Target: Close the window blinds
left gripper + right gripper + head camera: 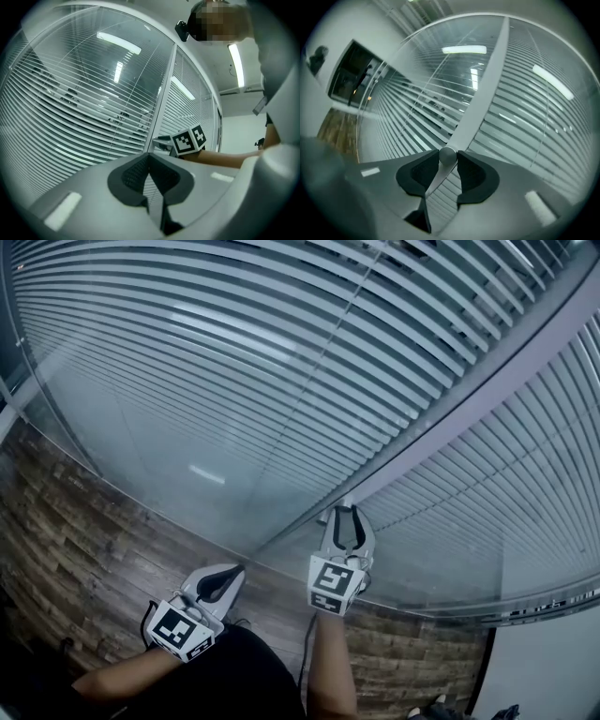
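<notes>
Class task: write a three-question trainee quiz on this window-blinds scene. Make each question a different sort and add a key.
1. True or false: the left gripper holds the round knob.
2. Which gripper's jaws are shut on the knob? A: left. B: right gripper.
3. Fill in: on both sides of the frame post, slatted ____ hang behind glass.

Key: 1 false, it is shut and empty; 2 B; 3 blinds.

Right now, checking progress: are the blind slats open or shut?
Open: dark gaps show between the slats, and shapes behind show through.
</notes>
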Demonstrator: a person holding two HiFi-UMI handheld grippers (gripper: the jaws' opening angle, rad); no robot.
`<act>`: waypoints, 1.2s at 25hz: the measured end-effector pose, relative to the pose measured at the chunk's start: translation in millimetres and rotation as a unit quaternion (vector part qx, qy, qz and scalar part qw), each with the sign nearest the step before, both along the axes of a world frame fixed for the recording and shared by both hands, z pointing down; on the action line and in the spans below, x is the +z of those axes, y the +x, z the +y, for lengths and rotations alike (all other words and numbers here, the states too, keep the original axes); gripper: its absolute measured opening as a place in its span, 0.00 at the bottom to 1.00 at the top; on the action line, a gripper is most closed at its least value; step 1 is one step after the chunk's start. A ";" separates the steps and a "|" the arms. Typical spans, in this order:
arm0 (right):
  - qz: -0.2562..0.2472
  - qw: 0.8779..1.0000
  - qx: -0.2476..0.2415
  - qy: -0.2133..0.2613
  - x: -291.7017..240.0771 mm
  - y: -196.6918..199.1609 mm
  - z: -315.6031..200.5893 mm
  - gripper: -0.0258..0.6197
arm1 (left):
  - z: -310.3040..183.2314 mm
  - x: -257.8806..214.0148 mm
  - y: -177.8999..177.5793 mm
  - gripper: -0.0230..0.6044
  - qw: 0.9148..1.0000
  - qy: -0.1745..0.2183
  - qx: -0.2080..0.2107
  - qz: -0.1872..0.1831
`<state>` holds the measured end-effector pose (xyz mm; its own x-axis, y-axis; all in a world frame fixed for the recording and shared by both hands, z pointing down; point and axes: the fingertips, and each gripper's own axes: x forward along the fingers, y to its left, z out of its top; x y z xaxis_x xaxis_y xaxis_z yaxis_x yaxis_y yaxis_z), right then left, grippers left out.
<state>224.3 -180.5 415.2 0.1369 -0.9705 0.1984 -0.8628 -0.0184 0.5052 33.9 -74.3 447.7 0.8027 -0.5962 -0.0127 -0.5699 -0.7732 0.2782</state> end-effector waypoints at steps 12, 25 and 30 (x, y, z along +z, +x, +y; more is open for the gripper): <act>-0.218 0.974 0.002 0.056 -2.4 2.1 5.7 0.32 | 0.4 3.9 -7.6 0.03 1.000 -0.004 -0.004 0.001; -0.260 0.961 0.042 0.086 -2.4 7.4 1.4 0.24 | 2.6 7.8 -11.3 0.03 1.000 -0.012 -0.008 0.004; -0.116 0.993 0.018 0.030 0.0 2.6 0.0 0.24 | 2.0 8.9 -12.3 0.03 1.000 -0.011 -0.009 0.005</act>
